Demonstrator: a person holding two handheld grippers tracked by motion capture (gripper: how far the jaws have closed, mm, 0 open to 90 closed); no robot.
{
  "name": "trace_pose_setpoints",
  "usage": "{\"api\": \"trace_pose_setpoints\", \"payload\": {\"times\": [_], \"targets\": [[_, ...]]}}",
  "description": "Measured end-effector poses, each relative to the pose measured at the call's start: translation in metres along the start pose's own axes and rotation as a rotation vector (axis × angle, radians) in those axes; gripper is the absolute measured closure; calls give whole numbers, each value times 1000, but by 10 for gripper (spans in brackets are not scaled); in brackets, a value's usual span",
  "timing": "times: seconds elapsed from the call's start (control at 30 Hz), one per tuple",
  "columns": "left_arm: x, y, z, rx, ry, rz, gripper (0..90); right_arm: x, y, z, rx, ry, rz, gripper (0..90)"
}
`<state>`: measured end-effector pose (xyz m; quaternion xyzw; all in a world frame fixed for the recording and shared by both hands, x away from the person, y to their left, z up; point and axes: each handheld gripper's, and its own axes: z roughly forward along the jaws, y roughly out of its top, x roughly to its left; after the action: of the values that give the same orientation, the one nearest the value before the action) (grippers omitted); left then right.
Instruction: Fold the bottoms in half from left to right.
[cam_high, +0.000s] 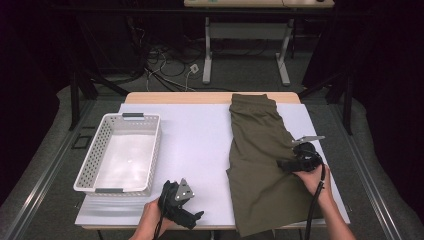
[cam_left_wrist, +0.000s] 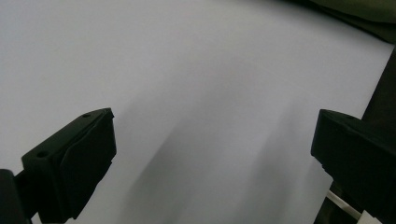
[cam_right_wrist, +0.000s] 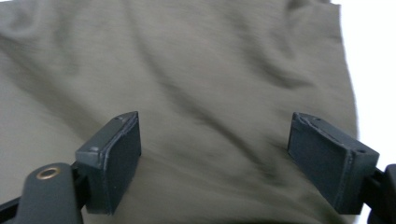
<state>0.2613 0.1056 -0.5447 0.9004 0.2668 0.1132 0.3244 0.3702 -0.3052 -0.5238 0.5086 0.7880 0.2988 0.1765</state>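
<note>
Jaws are being held wide apart on the right gripper (cam_right_wrist: 212, 163), nothing pinched, over the olive-green fabric shorts (cam_high: 260, 160) being spread along the white table's (cam_high: 200, 135) right edge. Left gripper (cam_high: 192, 216) is being parked open near the front edge, beside the white perforated plastic basket (cam_high: 87, 165).

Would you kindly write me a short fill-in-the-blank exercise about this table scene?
1. The olive garment lies on the ____ half of the white table cover, seen from the high view.
2. The white basket holds ____.
3. The right gripper has its jaws ____ above the cloth.
4. The left gripper hangs over the bare cover, gripping ____.

Missing words: right; nothing; open; nothing
</note>
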Motion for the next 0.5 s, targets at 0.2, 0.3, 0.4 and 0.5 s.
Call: {"api": "trace_pose_setpoints", "payload": {"times": [0.2,0.3,0.4,0.5], "targets": [[-1,-1,1,0,0,6,0,19,7,4,-11,51,-47,158],[-1,-2,1,-2,1,20,0,29,11,6,-11,73,-63,156],[-2,-3,0,-5,1,24,0,39,15,9,-9,92,-89,154],[-1,-4,-2,-7,-2,22,0,47,18,12,-8,102,-104,153]]}}
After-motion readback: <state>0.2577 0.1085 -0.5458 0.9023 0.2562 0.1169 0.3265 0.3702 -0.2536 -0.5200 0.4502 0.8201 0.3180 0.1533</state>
